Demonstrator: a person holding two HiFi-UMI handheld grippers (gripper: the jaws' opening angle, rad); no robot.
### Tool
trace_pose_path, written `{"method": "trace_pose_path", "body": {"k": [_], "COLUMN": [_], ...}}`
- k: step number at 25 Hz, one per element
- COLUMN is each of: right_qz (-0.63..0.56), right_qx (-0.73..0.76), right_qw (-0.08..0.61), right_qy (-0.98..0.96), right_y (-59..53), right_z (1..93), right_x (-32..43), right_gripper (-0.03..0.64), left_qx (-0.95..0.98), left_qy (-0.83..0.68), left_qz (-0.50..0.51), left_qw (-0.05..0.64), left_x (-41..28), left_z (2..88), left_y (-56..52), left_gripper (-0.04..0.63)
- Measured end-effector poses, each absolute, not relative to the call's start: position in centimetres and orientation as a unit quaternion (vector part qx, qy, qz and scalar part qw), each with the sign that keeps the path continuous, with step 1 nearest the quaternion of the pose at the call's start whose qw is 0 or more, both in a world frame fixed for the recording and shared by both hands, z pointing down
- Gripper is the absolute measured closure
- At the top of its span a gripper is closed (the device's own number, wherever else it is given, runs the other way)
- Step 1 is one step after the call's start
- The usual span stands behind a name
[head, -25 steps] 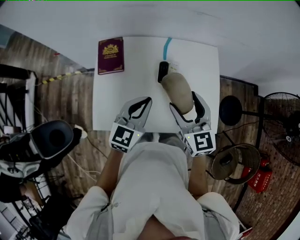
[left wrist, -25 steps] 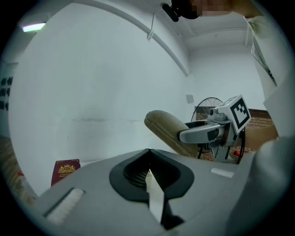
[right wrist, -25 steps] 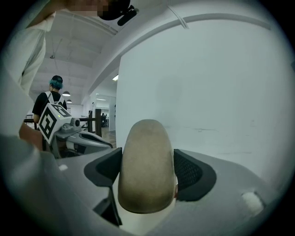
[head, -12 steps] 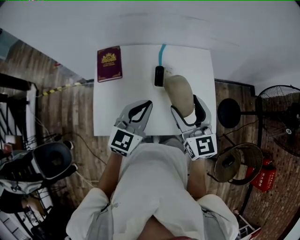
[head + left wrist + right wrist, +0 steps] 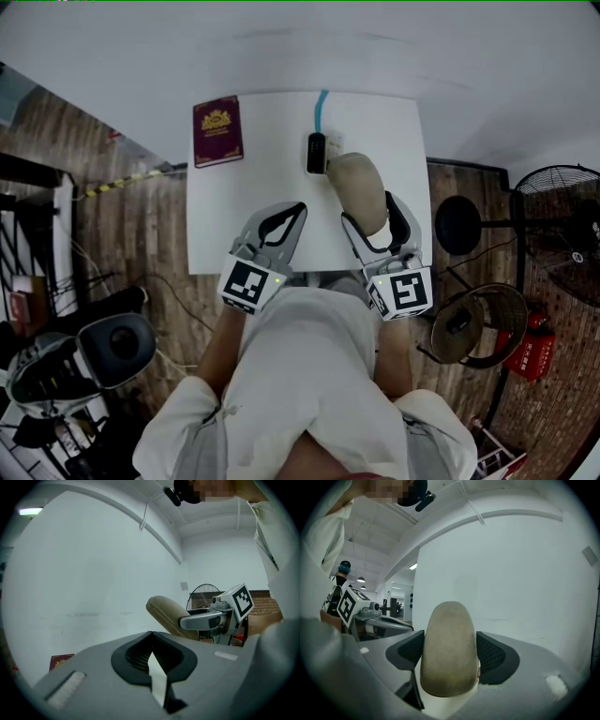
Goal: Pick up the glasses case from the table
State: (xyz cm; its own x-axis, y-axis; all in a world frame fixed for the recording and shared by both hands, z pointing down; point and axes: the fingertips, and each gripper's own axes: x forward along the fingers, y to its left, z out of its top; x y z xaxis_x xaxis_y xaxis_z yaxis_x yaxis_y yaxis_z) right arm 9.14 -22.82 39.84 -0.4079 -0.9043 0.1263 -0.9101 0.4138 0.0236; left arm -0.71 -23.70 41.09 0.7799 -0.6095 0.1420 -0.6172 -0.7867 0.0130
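Note:
The beige, oval glasses case (image 5: 356, 184) is gripped between the jaws of my right gripper (image 5: 368, 214), raised over the right half of the white table (image 5: 262, 164). In the right gripper view the case (image 5: 449, 630) fills the gap of the right gripper (image 5: 450, 660), with both pads pressed against its sides. My left gripper (image 5: 292, 208) hovers over the table's near edge, jaws shut with nothing between them. The left gripper view shows its closed tips (image 5: 151, 635), with the case (image 5: 163, 615) to the right.
A maroon passport (image 5: 217, 131) lies at the table's far left corner. A black device (image 5: 317, 153) with a cyan strap (image 5: 322, 105) lies beyond the case. On the wooden floor stand a fan (image 5: 562, 216), a round black stool (image 5: 461, 223) and a red extinguisher (image 5: 527, 356).
The table has slid slightly lower in the head view. The right gripper keeps hold of the case; the dark round object on the floor at left has moved toward the lower left.

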Motion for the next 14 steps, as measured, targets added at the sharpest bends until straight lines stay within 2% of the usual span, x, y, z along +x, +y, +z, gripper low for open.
{"method": "trace_pose_path", "body": {"k": [14], "right_qz": [0.022], "right_qx": [0.545], "right_qw": [0.070], "right_qy": [-0.835], "right_y": [-22.73], "right_z": [40.02], "right_x": [8.80], "right_gripper": [0.267], "left_qx": [0.945], "left_qy": [-0.318], "left_qz": [0.067], "left_qw": [0.033], "left_x": [-0.87], "left_z": [41.38], "left_y": [-23.81], "left_gripper": [0.577]}}
